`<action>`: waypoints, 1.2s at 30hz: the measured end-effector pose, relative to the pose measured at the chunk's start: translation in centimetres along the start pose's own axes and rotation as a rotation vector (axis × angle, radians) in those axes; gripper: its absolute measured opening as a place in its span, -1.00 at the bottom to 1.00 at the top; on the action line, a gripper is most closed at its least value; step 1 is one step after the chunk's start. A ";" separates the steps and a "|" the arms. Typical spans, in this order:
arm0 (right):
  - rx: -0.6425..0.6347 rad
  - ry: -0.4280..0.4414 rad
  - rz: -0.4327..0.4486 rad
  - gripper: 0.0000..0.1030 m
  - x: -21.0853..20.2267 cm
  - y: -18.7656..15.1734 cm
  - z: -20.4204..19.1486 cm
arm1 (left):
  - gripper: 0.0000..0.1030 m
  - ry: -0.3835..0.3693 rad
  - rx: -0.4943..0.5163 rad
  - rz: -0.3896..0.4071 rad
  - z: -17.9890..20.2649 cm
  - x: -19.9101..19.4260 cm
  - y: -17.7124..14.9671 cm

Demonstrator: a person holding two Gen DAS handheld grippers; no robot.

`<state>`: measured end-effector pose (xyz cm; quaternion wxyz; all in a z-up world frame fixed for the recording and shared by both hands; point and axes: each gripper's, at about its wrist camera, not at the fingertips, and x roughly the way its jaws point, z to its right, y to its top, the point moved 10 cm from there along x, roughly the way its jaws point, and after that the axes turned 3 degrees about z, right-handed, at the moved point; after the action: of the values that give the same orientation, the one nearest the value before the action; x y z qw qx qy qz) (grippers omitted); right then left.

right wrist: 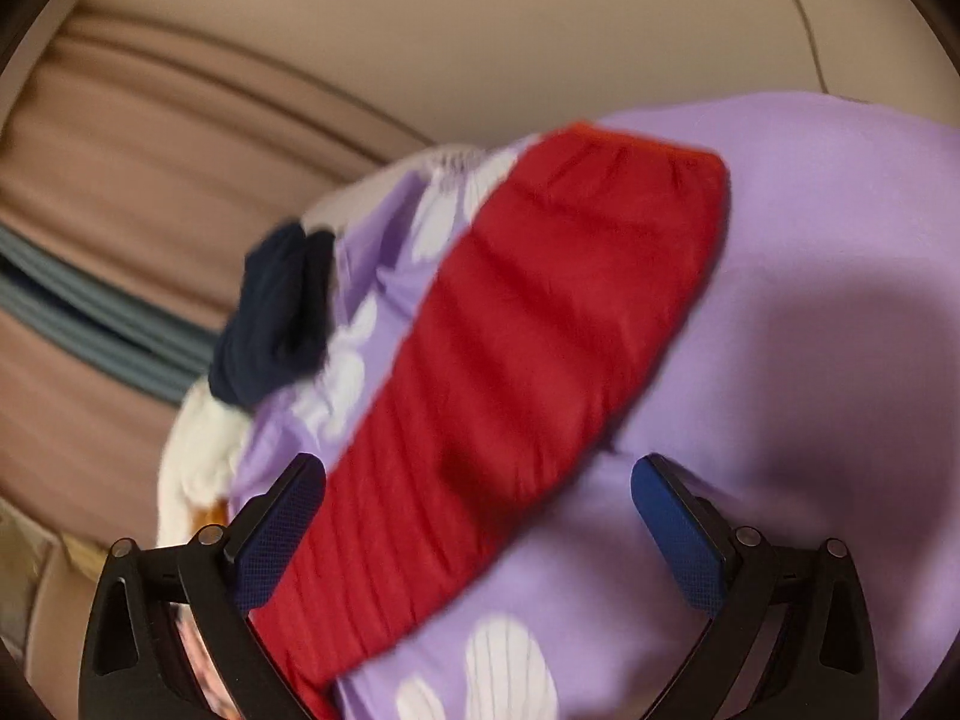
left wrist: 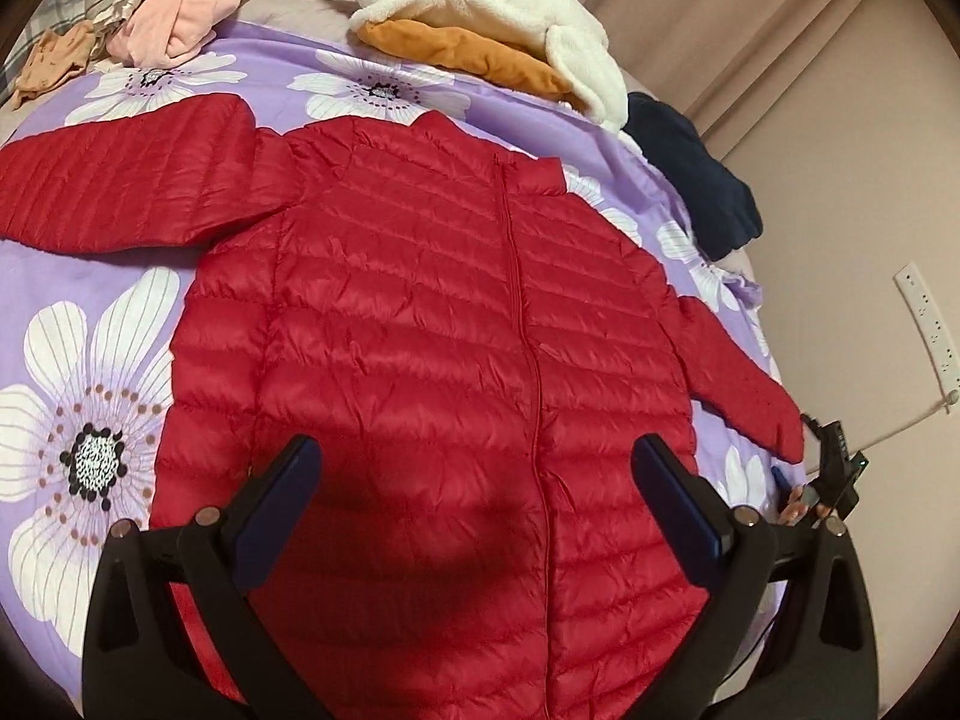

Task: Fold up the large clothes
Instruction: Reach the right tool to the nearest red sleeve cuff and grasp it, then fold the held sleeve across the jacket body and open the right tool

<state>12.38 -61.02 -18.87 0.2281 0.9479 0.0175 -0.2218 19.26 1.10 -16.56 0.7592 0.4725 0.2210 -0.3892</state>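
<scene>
A red quilted puffer jacket (left wrist: 432,324) lies flat and zipped on a purple floral bedsheet (left wrist: 90,324), both sleeves spread out. My left gripper (left wrist: 477,456) hovers open over the jacket's lower front, with nothing between its fingers. In the left wrist view the right gripper (left wrist: 831,480) shows small at the tip of the jacket's right sleeve (left wrist: 750,390). In the blurred right wrist view that red sleeve (right wrist: 528,348) runs diagonally between the wide-apart fingers of my right gripper (right wrist: 477,468), which is open above it.
A white fleece garment over an orange one (left wrist: 498,18) lies at the bed's far side. Pink and patterned clothes (left wrist: 168,6) are piled far left. A navy garment (left wrist: 696,174) hangs at the bed's right edge beside the wall and a power strip (left wrist: 930,324).
</scene>
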 end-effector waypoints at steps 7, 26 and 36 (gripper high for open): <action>0.043 -0.008 0.059 0.56 0.6 2.2 0.2 | 1.00 0.007 0.011 -0.034 0.4 1.7 -0.2; -0.405 0.025 0.083 -0.81 -6.4 1.2 -12.6 | 1.00 0.073 -0.002 -0.016 -2.1 -0.5 -0.9; -0.823 0.152 -0.055 -0.81 -7.8 -12.8 -28.3 | 1.00 0.095 -0.130 0.005 -7.6 -3.8 -1.8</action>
<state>15.32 -36.57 1.63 0.5799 0.7905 0.1467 -0.1316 15.78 8.85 -18.33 0.7779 0.4408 0.2802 -0.3494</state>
